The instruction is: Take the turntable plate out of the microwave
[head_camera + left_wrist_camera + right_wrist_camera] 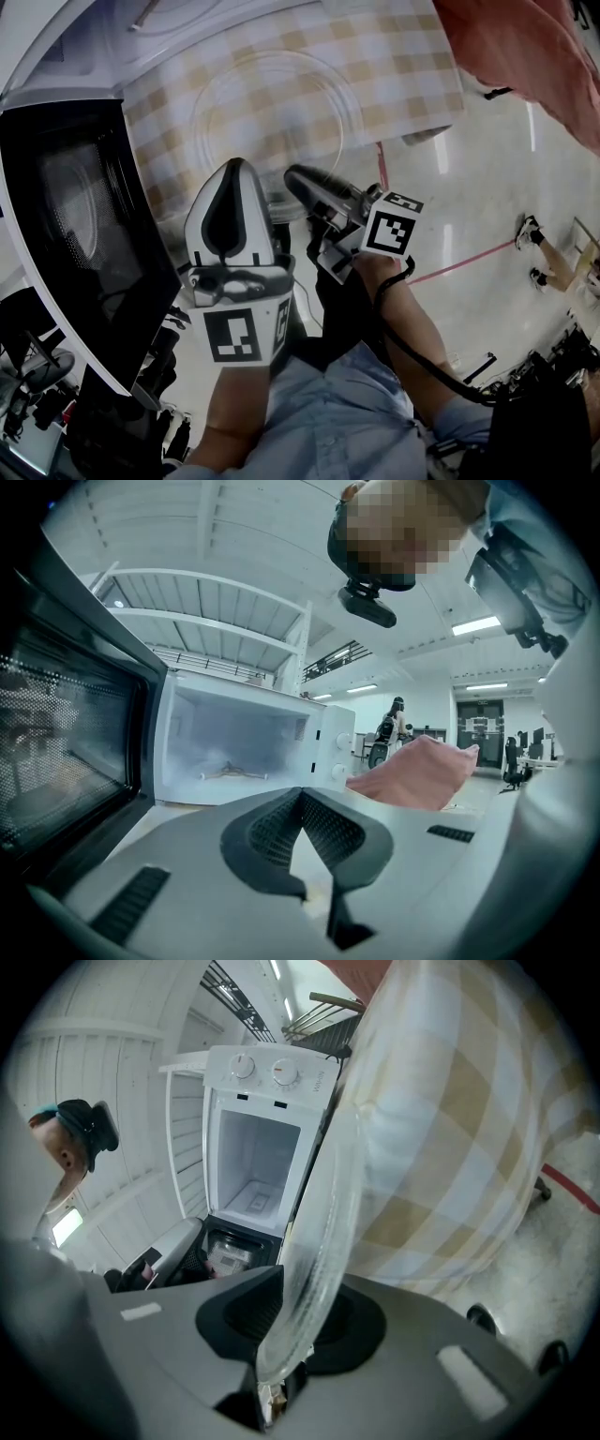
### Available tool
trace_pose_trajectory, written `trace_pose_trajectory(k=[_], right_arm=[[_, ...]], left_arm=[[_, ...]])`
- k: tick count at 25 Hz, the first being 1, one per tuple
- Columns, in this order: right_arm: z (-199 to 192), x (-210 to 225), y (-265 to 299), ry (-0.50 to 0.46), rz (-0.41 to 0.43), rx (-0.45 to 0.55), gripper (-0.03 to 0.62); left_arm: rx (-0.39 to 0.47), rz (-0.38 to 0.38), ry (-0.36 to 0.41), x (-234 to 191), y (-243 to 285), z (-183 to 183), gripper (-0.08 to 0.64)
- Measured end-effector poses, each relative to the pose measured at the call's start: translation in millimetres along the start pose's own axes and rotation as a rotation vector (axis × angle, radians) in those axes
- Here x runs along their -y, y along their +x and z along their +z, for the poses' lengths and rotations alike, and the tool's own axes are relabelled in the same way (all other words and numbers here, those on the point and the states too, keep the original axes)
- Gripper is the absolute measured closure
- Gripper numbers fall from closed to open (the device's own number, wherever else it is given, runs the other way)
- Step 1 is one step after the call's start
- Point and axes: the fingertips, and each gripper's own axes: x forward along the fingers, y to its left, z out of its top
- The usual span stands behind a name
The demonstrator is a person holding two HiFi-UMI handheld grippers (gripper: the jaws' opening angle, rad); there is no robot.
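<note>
The clear glass turntable plate (272, 108) is outside the microwave, over the checked tablecloth (403, 75); I cannot tell whether it rests on the cloth. My right gripper (292, 178) is shut on its near rim. In the right gripper view the plate (328, 1204) runs edge-on out of that gripper (302, 1302). My left gripper (234, 169) hangs just left of it, shut and holding nothing. In the left gripper view this gripper (302, 797) points at the white microwave (323, 747), whose cavity holds only the roller ring (230, 772).
The microwave's black door (84, 244) stands open at the left and reaches out past the table edge. A pink cloth (525, 56) lies at the table's far right. The bare floor with a red line (459, 267) lies to the right.
</note>
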Motion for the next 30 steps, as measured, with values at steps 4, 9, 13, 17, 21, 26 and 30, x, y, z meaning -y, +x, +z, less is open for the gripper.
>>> trace_pose_trajectory(k=[4, 9, 13, 17, 21, 26, 30], right_arm=[[0.0, 0.3, 0.4, 0.003, -0.002, -0.005, 0.526], [-0.2, 0.5, 0.2, 0.001, 0.001, -0.007, 0.526], [-0.2, 0.1, 0.4, -0.001, -0.002, -0.011, 0.528], [-0.1, 0.5, 0.5, -0.002, -0.002, -0.013, 0.529], [-0.2, 0.6, 0.4, 0.003, -0.002, -0.011, 0.529], [-0.1, 0.2, 0.4, 0.007, -0.003, -0.008, 0.53], [-0.2, 0.2, 0.5, 0.009, -0.007, -0.009, 0.53]], left_arm=[[0.003, 0.004, 0.001, 0.0, -0.5, 1.0, 0.554], [0.002, 0.003, 0.006, 0.6, -1.5, 1.7, 0.554], [0.002, 0.005, 0.008, 0.2, -2.0, 2.4, 0.554], [0.004, 0.004, 0.006, 0.3, -1.4, 2.2, 0.554], [0.002, 0.005, 0.006, -0.3, -1.3, 1.6, 0.554], [0.002, 0.003, 0.007, -0.4, -0.6, 2.9, 0.554], [-0.001, 0.003, 0.007, -0.5, -0.2, 3.3, 0.554]])
